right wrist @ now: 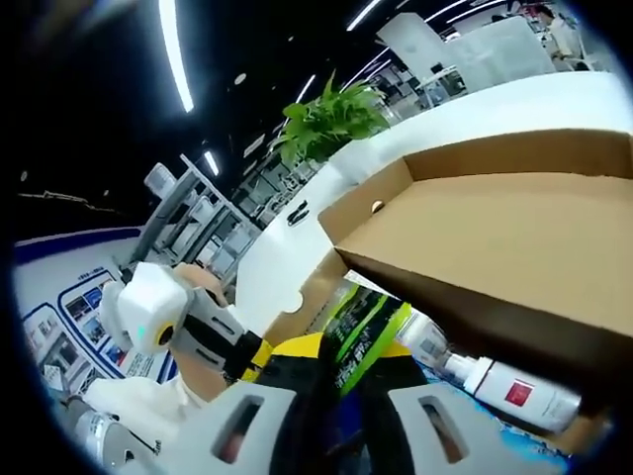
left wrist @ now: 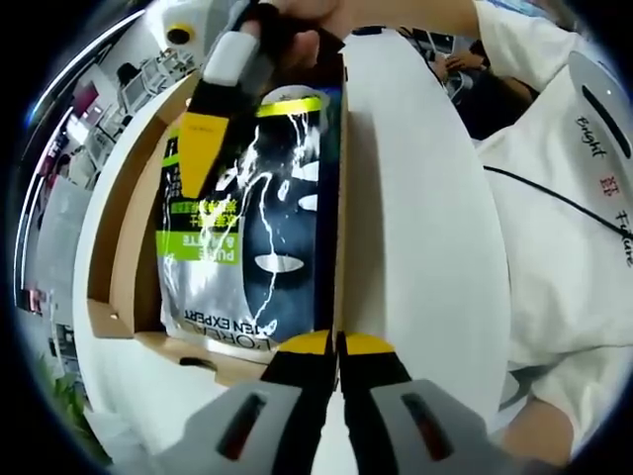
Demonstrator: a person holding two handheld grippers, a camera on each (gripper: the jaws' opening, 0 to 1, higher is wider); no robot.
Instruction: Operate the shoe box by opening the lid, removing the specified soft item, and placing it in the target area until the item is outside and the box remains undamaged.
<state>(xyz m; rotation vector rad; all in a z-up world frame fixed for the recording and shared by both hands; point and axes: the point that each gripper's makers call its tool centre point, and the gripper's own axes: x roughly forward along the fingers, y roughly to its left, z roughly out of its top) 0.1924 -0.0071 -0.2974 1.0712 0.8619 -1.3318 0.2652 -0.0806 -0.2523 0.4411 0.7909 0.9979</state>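
The shoe box (left wrist: 124, 267) lies open, brown cardboard inside. In it lies a soft black, green and silver pouch (left wrist: 267, 228). My left gripper (left wrist: 336, 343) is shut on the edge of the white lid (left wrist: 415, 228), holding it up. My right gripper (left wrist: 252, 99) comes in from the top, and its yellow finger (left wrist: 201, 148) lies on the pouch's upper end. In the right gripper view my right gripper (right wrist: 346, 371) is shut on the green and black pouch (right wrist: 361, 332), under the raised lid (right wrist: 495, 237). The left gripper (right wrist: 259, 354) shows at the left, at the lid's corner.
A white bottle with a red label (right wrist: 495, 381) lies in the box beside the pouch. The box rests on a white table (right wrist: 475, 104) with a green plant (right wrist: 326, 119) behind it. A person in a white shirt (left wrist: 564, 247) stands close at the right.
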